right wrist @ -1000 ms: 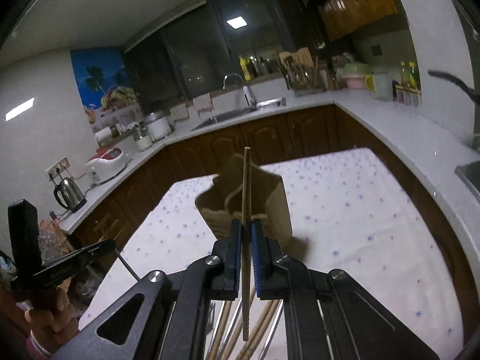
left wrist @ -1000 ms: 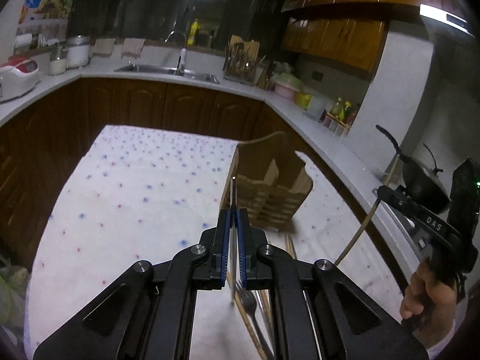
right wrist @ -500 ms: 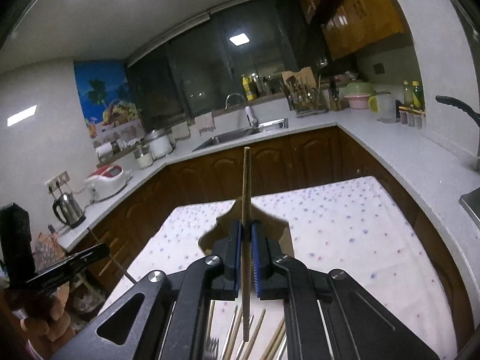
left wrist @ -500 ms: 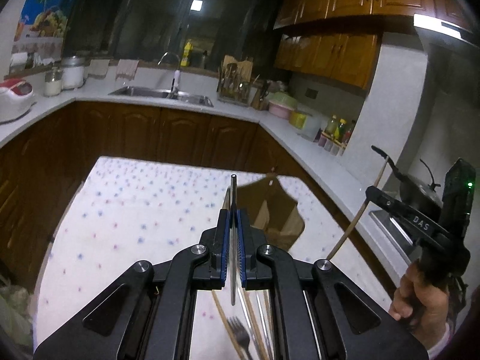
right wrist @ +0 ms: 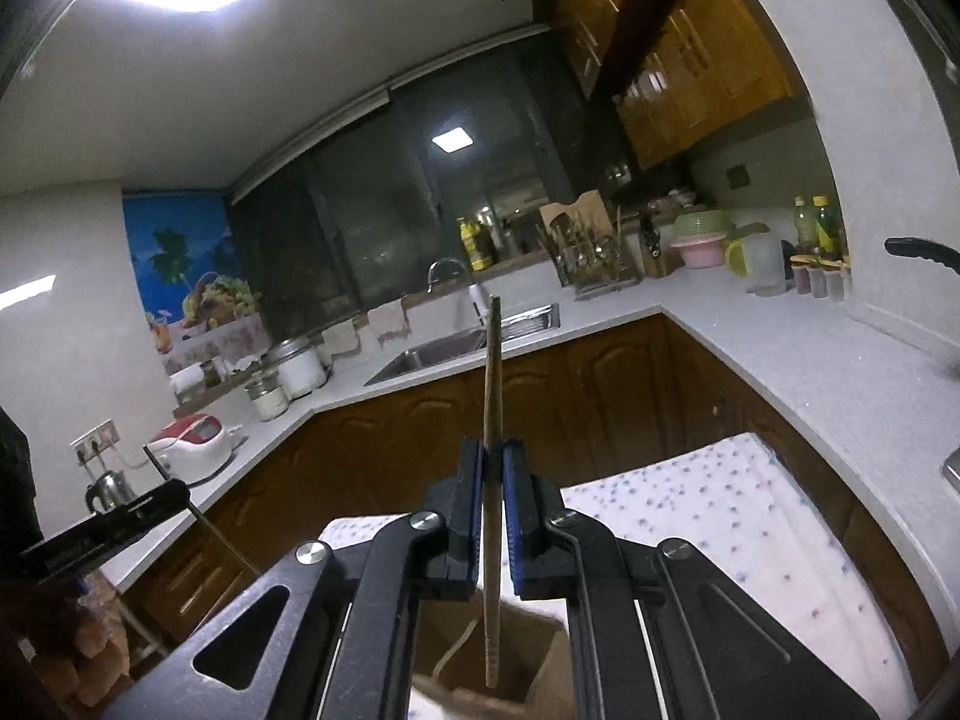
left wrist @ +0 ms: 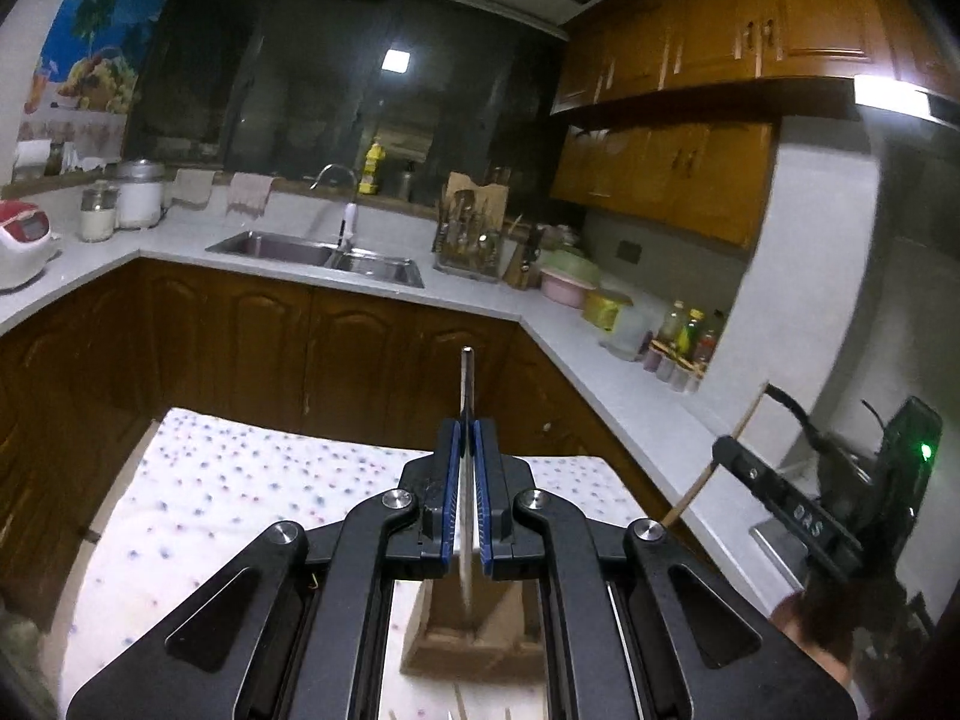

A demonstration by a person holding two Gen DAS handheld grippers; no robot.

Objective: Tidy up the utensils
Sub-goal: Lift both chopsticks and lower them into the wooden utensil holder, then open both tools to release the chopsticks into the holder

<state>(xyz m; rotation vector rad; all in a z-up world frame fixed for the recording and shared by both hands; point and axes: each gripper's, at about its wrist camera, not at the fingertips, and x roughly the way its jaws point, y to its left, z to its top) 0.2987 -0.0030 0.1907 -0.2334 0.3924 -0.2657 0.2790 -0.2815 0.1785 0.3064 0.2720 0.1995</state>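
Observation:
My left gripper [left wrist: 467,426] is shut on a metal fork [left wrist: 466,384], held upright with its handle tip up and its lower end over the wooden utensil holder [left wrist: 474,642] below. My right gripper [right wrist: 493,450] is shut on a wooden chopstick [right wrist: 493,372], held upright, its lower tip hanging over the holder's open top [right wrist: 528,660]. The right gripper with its chopstick also shows in the left wrist view [left wrist: 714,468]. The left gripper shows at the left edge of the right wrist view [right wrist: 102,534]. Ends of loose chopsticks [left wrist: 459,711] lie on the cloth.
The holder stands on a table with a white dotted cloth [left wrist: 228,480]. Brown cabinets and a grey counter wrap around, with a sink [left wrist: 318,252], a rice cooker [left wrist: 21,240], a dish rack [left wrist: 471,234] and bottles [left wrist: 684,342]. A pan handle [right wrist: 921,252] juts at right.
Both grippers have risen and tilted upward with their utensils. The holder has dropped from the middle of each view to the bottom, now directly under the fork and the chopstick.

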